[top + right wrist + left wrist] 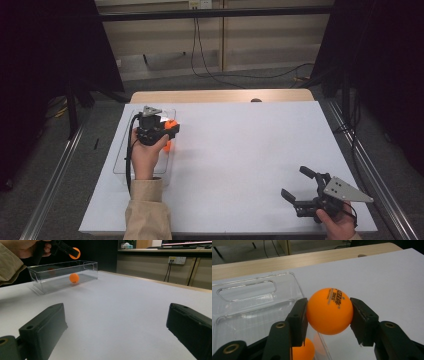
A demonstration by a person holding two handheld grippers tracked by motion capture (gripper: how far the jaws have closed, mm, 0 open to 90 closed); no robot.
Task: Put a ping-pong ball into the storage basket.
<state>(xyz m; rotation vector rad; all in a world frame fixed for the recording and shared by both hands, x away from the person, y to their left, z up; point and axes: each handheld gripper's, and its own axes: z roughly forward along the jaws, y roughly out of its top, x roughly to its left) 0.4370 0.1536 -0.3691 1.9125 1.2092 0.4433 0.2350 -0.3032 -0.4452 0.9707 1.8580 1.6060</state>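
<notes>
Jaws: L gripper (pixel 328 315) pinches orange ping-pong ball (pixel 329 311) betw. both pads | R gripper (pixel 117 332) jaws spread wide, nothing betw. them | Ball loc: held above right-hand rim of clear plastic bin (pixel 257 305), off the white tabletop (pixel 240 150) | Bin: 2nd orange ball (pixel 74 278) on its floor | R gripper low over table, near corner, well apart from bin.

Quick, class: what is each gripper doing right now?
Left gripper: shut on an orange table-tennis ball, above the clear plastic box.
Right gripper: open, holding nothing.
</notes>
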